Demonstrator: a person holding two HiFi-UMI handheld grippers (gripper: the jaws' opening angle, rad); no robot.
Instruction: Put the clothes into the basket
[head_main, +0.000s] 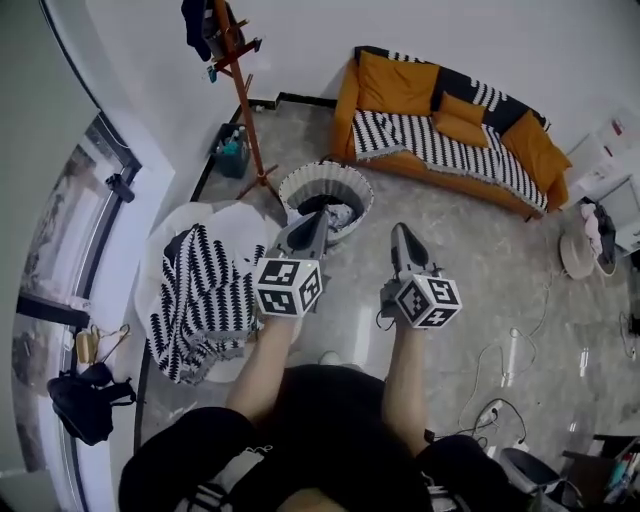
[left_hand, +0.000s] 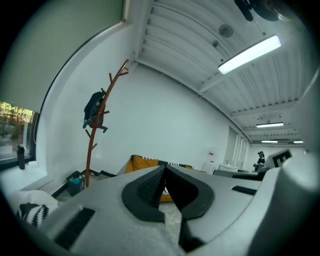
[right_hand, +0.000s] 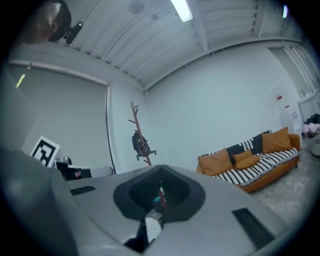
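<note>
The left gripper (head_main: 318, 218) and right gripper (head_main: 401, 235) sit side by side, jaws pressed together on nothing. To their left a black-and-white patterned garment (head_main: 205, 290) drapes over a white round surface (head_main: 243, 222), its long axis running away from the person. Beyond is the pleated white basket (head_main: 325, 170) with dark clothes (head_main: 341, 214) inside.

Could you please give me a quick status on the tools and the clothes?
Left tool shut, empty; right tool same. Basket holds some clothes; patterned cloth on the table. Nothing seen blocking it.
</note>
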